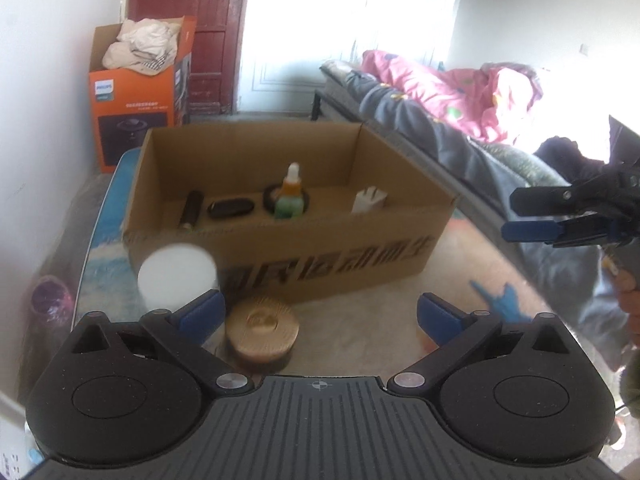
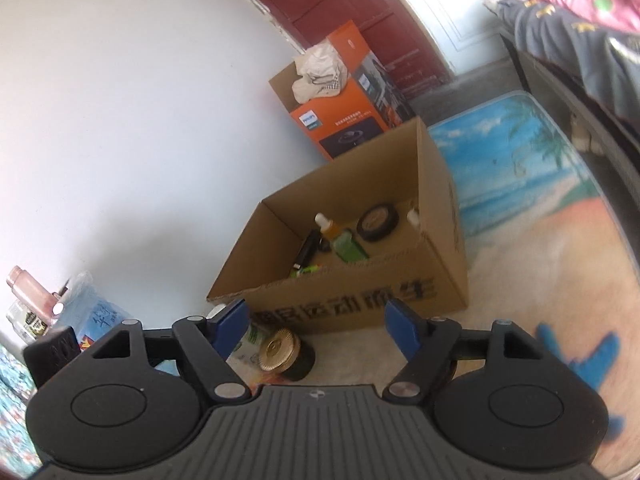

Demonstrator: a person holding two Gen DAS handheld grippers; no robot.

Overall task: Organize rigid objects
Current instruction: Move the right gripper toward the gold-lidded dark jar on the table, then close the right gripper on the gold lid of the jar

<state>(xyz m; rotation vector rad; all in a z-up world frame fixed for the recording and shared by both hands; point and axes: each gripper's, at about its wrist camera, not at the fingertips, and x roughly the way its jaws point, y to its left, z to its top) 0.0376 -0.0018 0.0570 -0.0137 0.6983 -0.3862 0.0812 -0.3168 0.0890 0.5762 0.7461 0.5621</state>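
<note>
Left tongs (image 1: 320,314): jaws spread wide, nothing between the blue pads.
Right tongs (image 2: 316,326): jaws apart, empty; also seen at the right edge of the left wrist view, clear of the box.
Cardboard box (image 1: 288,240): open-topped, on the beach-print surface (image 2: 520,168).
Box contents: dropper bottle (image 1: 291,182) upright, green bottle (image 1: 289,206) in front of it, black round tin (image 2: 378,222), dark cylinder (image 1: 191,210), black oval case (image 1: 231,208), white piece (image 1: 368,200).
Outside the box: gold-lidded jar (image 1: 262,330) just in front of the box wall; white round object (image 1: 176,276), blurred, beside it.
Background: orange carton (image 1: 136,108) by the wall.
</note>
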